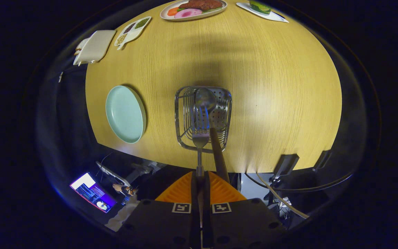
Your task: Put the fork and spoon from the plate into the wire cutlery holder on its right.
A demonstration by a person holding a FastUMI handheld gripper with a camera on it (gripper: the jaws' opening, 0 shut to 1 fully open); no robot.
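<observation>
The tool (199,180) has its two fingers pressed close together on the thin metal handle of a silver fork (200,133), which it holds tines-forward, pointing out over the near rim of the square, chrome wire cutlery holder (185,103). The fork's head hangs above the holder's near part, with its tines reaching over the basket's perforated floor; whether the tines touch anything inside cannot be told from this angle. Right beside the fork, a spoon with a dark brown handle and a shiny metal bowl (206,98) already sits in the holder, its handle leaning out over the near rim just right of the fingers and its bowl towards the far side. To the left of the holder, a little apart from it, the round pale-green plate (125,114) lies bare on the light wooden counter (271,86), so both pieces have left it. By my reading the task is nearly finished: the spoon is placed, and what remains is to lower the fork fully into the basket and let it go. Beyond, at the counter's far edge, stand white dishes of food (193,8).
</observation>
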